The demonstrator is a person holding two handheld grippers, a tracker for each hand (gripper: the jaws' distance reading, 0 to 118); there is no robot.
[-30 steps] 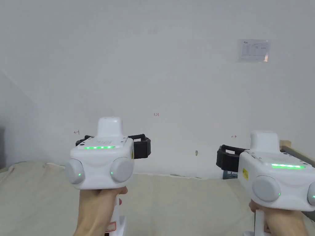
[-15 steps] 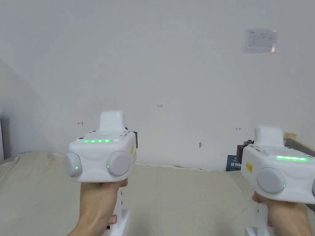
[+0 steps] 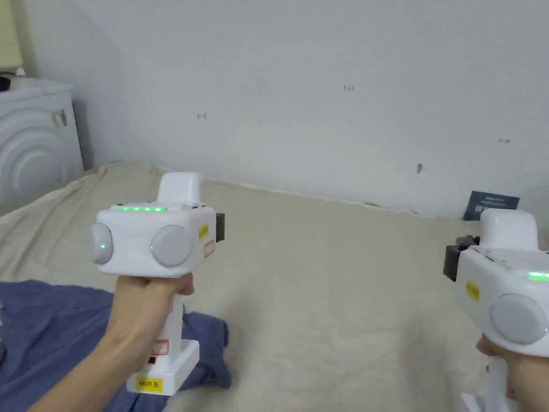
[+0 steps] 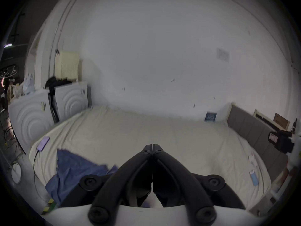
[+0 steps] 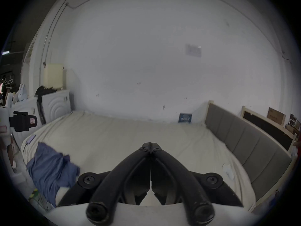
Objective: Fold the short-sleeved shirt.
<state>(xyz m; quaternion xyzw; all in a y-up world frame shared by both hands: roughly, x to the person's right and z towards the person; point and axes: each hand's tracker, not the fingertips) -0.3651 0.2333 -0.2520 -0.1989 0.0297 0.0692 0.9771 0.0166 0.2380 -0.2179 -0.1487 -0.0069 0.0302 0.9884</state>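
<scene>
- Cream bedsheet (image 3: 332,279) covers the bed below a plain white wall (image 3: 321,64); your head camera has tipped down and left since a second ago, bringing a white ribbed appliance (image 3: 32,145) into view.
- Your crumpled blue short-sleeved shirt (image 3: 48,332) lies at the bed's near left corner, beneath your left hand (image 3: 142,316).
- Your left gripper (image 4: 152,150) has its jaws pressed together on nothing, above the sheet.
- Your right gripper (image 5: 150,144) is likewise closed and empty, well apart from the shirt.

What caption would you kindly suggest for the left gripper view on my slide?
Left gripper, jaws shut and empty, held above a beige bed beside a crumpled blue shirt.
</scene>
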